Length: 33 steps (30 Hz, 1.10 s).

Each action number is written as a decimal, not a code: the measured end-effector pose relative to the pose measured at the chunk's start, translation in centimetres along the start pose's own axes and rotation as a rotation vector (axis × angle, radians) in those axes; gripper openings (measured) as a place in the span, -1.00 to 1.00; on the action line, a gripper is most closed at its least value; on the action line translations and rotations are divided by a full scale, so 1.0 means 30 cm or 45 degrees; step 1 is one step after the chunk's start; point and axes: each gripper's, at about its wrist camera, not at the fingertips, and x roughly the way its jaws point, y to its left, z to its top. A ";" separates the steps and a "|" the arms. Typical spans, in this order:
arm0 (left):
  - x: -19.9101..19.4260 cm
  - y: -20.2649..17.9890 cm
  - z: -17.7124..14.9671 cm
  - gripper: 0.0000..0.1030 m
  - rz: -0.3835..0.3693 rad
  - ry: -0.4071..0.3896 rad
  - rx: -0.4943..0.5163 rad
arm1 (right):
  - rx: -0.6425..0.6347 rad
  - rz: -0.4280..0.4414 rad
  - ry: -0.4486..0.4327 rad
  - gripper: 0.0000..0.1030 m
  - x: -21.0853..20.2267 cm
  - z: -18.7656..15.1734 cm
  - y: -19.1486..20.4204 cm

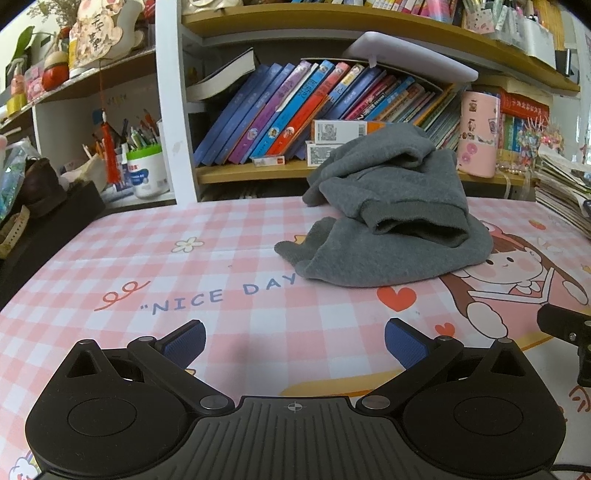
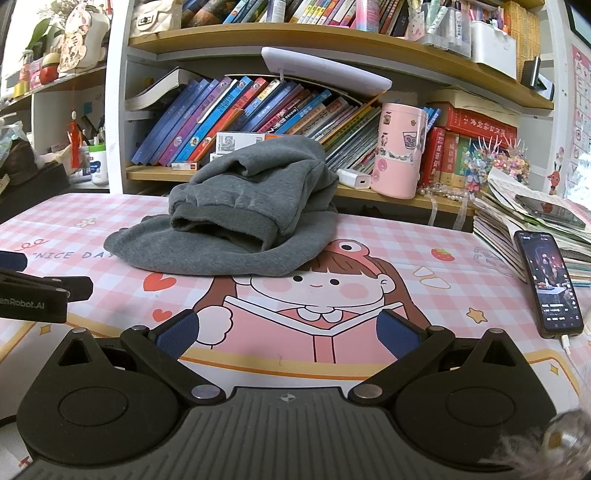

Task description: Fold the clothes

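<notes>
A: How many grippers are there, and how do they stand?

B: Two. The left gripper (image 1: 294, 341) has its blue pads spread wide apart and holds nothing. The right gripper (image 2: 287, 334) is spread the same way, also with nothing between the pads. Both hover low over the pink checked tablecloth (image 1: 147, 258).

A: And the clothes?

B: One grey garment (image 2: 236, 221), crumpled in a heap, lies on the cloth in the centre of the right view and right of centre in the left view, well apart from both tools.

A: Anything else?

B: One phone (image 2: 548, 282) with a lit screen at the right edge, and one pink cup (image 2: 399, 151) on the bookshelf (image 2: 332, 33) behind.
</notes>
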 end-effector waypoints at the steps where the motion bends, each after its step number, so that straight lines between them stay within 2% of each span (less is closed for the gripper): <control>1: -0.002 -0.003 0.000 1.00 -0.011 -0.001 0.003 | -0.002 0.002 0.001 1.00 0.000 0.000 0.001; 6: 0.010 -0.018 0.001 1.00 -0.023 0.029 0.032 | 0.000 0.001 0.010 1.00 0.003 0.000 0.002; 12: 0.035 -0.027 0.001 1.00 -0.064 0.091 0.051 | -0.023 -0.038 -0.063 1.00 -0.028 -0.002 0.011; 17: 0.013 -0.052 -0.004 1.00 -0.053 0.047 0.109 | -0.024 0.022 -0.069 1.00 -0.032 0.000 0.006; 25: -0.045 -0.052 -0.003 1.00 -0.023 -0.087 0.127 | 0.011 0.084 -0.058 1.00 -0.029 0.001 -0.007; 29: -0.056 -0.066 0.003 1.00 0.031 -0.089 0.202 | 0.005 0.108 -0.058 1.00 -0.031 0.000 -0.002; 33: -0.068 -0.060 0.014 1.00 0.028 -0.093 0.209 | 0.030 0.149 -0.032 1.00 -0.027 -0.001 -0.003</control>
